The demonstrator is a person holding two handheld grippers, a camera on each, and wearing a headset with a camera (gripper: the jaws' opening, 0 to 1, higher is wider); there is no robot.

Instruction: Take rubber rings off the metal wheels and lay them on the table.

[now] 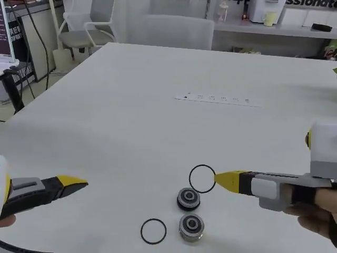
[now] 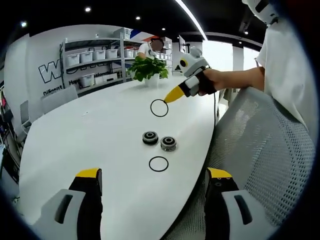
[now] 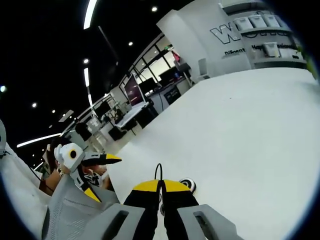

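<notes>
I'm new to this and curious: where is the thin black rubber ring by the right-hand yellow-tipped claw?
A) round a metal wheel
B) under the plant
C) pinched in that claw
C: the yellow-tipped right claw is shut on the thin black rubber ring.

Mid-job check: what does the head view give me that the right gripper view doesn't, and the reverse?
Head view: a silver metal wheel with a second wheel close beside it, and a loose black rubber ring lying flat on the white table. Right gripper view: the right claw, jaws closed on another thin black ring, seen edge-on. Shared: that held ring, one wheel near the right claw, the left claw and the table.
</notes>
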